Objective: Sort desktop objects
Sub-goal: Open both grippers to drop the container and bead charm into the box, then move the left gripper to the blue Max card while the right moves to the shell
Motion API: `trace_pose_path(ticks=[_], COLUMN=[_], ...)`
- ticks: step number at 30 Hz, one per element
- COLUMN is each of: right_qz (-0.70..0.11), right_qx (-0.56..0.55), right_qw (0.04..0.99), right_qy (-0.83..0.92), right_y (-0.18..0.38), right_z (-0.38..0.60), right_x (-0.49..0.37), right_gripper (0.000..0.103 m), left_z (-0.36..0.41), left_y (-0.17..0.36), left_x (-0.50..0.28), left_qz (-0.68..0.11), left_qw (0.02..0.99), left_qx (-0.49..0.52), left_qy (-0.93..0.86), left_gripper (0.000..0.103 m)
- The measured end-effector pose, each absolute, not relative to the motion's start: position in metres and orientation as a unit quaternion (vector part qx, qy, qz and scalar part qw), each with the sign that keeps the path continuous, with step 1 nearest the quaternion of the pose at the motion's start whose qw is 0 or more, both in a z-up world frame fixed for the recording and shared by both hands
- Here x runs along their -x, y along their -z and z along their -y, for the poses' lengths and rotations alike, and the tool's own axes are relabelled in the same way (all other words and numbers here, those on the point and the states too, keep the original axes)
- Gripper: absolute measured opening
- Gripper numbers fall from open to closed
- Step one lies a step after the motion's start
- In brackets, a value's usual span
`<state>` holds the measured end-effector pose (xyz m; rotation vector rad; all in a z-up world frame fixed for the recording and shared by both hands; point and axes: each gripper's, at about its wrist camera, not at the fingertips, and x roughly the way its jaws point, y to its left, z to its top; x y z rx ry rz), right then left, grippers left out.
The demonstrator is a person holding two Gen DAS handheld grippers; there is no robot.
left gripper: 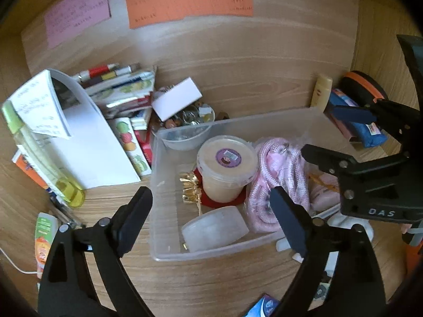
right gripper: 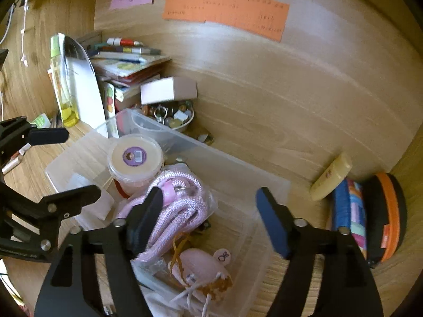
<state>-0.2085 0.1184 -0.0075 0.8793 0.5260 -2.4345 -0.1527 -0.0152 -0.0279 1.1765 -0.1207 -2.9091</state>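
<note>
Bin: clear plastic bin (left gripper: 264, 121) holding lidded beige tub (left gripper: 227, 167), coiled pink rope (right gripper: 174, 206).
Left gripper (left gripper: 211, 208): fingers spread, empty.
Right gripper (right gripper: 208, 219): fingers spread, empty.

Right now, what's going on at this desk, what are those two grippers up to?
A person is sorting desk clutter into a clear plastic bin. The left gripper and right gripper both hover open above it, holding nothing. Inside the bin lie a lidded tub, a pink rope, a pink pouch and a frosted container. A pile of books and a bowl of trinkets sit outside the bin.
</note>
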Motion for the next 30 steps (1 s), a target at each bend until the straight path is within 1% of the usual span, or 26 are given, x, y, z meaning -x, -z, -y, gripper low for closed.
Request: trace_pose_path(ticks=[5,8,14,20,30], right_qz=[-0.180,-0.169,-0.162,-0.146,-0.128], right_qx=[-0.312,-0.308,-0.288,-0.275,-0.295], right_qw=[0.244,0.241,0.232,0.233,0.239], right_qy=[0.900,0.905,0.915,0.921,0.916], right_y=[-0.007,-0.014,-0.026,-0.031,-0.006], right_z=[-0.127,-0.134,-0.152,-0.168,-0.184], right_x=[0.194,0.184,0.159,0.132,0.091], right_gripper=[0.082,0.087,0.089,0.093,0.093], left_z=[0.019,0.021,0.026,0.032,0.037], left_y=[0.016,0.009,0.005,0.014,0.039], left_x=[0.136,0.125,0.104,0.087,0.059], left_qz=[0.036,0.034,0.028,0.015,0.001], left_qw=[0.009,0.014,0.021,0.026,0.029], left_qx=[-0.360,-0.351,-0.345,-0.357,-0.385], left_qy=[0.932,0.936,0.938,0.933,0.922], left_gripper=[0.095,0.096,0.098,0.098,0.098])
